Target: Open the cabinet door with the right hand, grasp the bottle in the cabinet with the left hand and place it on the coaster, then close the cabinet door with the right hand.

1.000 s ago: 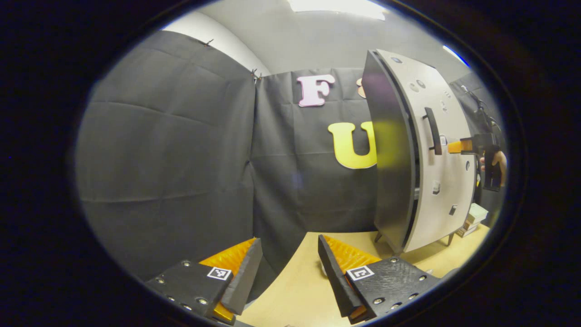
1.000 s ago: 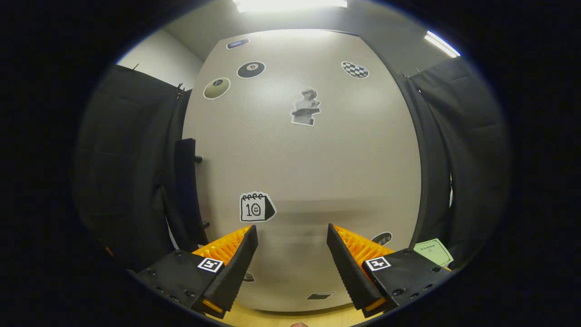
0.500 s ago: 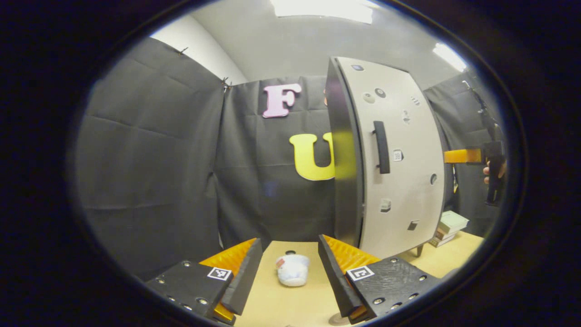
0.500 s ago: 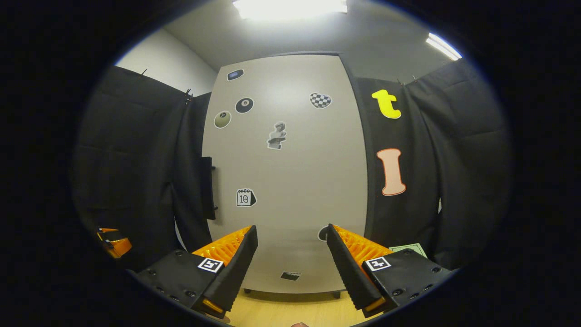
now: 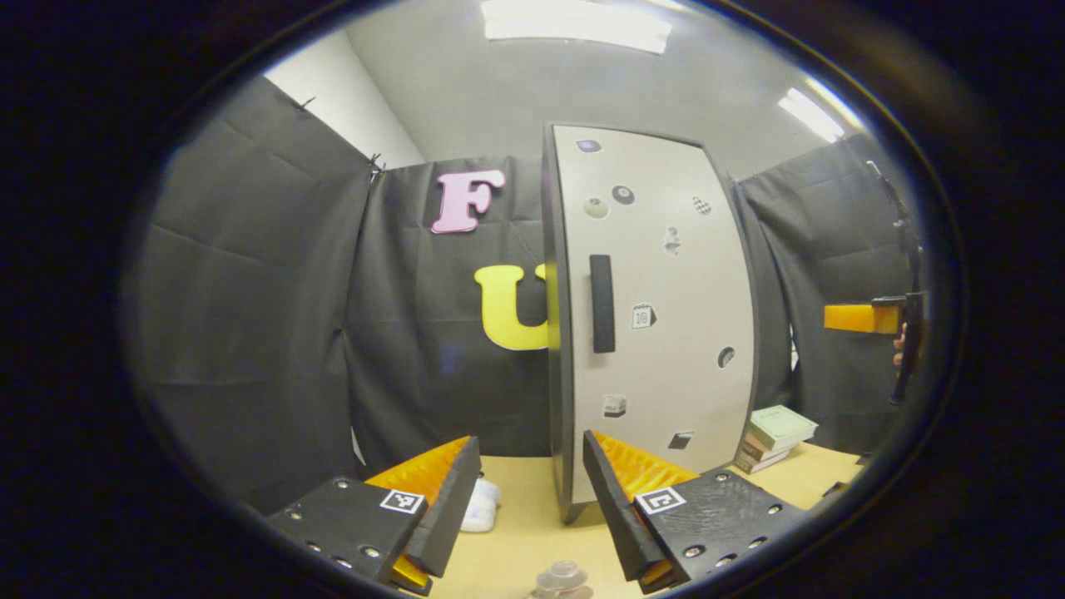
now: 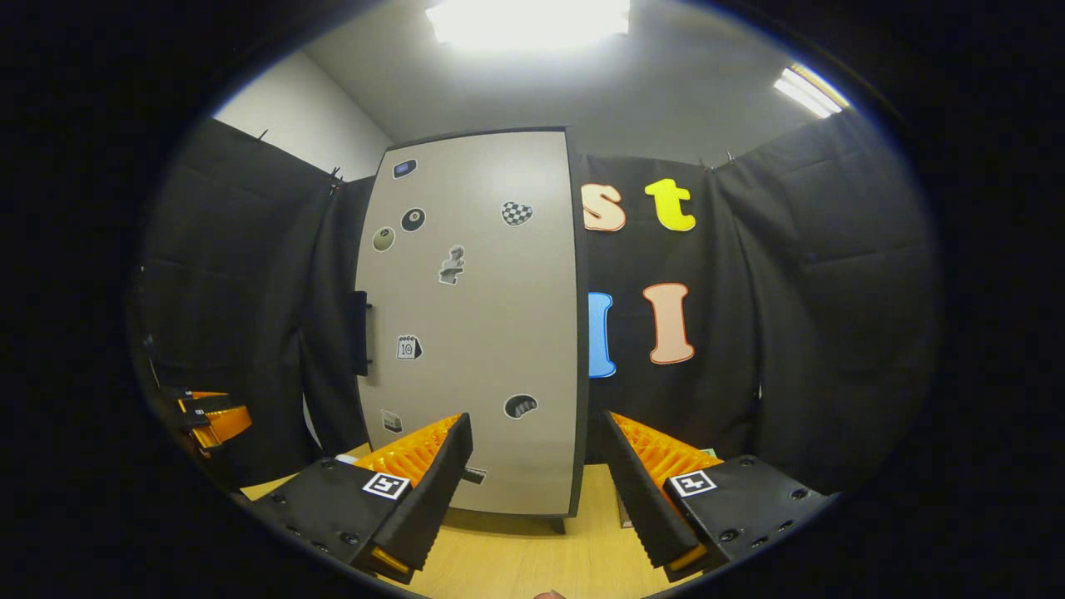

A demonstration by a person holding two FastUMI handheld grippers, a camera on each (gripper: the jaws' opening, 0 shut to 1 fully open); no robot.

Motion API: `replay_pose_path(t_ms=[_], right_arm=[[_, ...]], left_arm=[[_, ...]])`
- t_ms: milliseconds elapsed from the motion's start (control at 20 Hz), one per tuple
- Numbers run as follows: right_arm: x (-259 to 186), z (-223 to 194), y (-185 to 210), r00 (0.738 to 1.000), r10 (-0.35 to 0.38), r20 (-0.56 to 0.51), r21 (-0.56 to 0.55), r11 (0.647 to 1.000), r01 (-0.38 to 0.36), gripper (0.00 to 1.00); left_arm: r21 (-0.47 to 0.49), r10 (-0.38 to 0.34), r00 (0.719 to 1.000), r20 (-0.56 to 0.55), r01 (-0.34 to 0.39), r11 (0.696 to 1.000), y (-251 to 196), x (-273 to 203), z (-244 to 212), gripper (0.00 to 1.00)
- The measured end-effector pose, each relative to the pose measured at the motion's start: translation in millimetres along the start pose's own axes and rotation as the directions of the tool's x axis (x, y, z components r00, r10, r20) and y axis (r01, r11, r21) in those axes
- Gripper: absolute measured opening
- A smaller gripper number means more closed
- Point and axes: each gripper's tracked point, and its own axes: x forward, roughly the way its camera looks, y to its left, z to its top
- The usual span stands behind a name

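Tabletop (image 5: 532,532): upright cabinet (image 5: 657,316), door closed.

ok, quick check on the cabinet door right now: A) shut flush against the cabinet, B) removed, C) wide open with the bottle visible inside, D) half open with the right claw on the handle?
A: in the left gripper view the cabinet door sits flat against the cabinet's front edge with its handle free, and the right claw is open, set back from the door, touching nothing.
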Motion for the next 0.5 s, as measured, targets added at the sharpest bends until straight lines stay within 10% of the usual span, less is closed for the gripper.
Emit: replay_pose_path(t_ms=[500], right_arm=[[-60.3,-28.0,-46.9,1.000,0.009,-0.013,-0.002,1.000,-0.009,0.97]], left_arm=[[0.034,-0.004,1.000,0.006,0.004,0.999,-51.5,-50.0,22.9,0.75]])
